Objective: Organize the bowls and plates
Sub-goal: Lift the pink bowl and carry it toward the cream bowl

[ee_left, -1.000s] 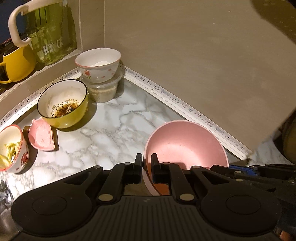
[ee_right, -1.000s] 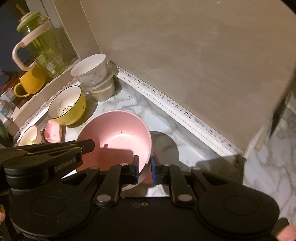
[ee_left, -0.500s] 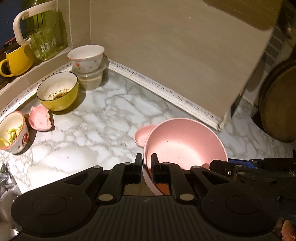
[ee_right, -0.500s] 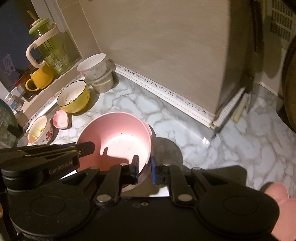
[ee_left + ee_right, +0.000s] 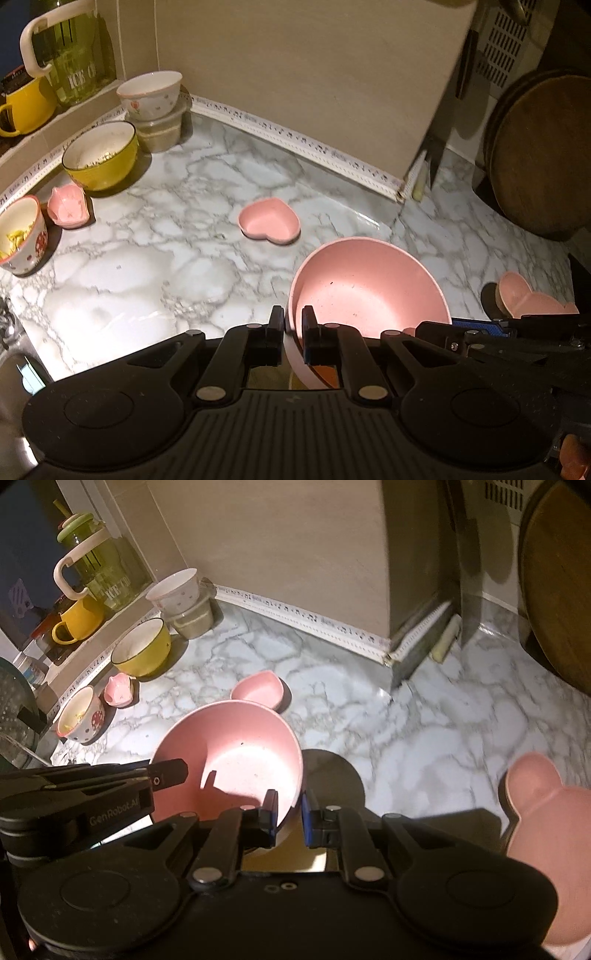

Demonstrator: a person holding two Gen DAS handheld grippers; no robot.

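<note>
So the big change: compared with a second ago, the whole view has slid away from the corner where the yellow bowl (image 5: 99,155) and the other dirty bowls sit, and the open stretch of marble counter (image 5: 155,266) is now under the grippers. A pink heart dish (image 5: 269,220) has come into view, plus a pink bear-eared plate (image 5: 546,856) on the right. My read is the pink bowl (image 5: 369,284) is being carried toward the other pink stuff to group it, so still mid-carry, nothing set down yet.

Fingers next. Both grippers pinch the bowl at once, on opposite sides of its rim. The left gripper (image 5: 293,325) is nearly fully closed with just the thin rim between its pads. The right gripper (image 5: 288,810) is the same, with a slightly bigger gap. The bowl looks held above the counter.
</note>
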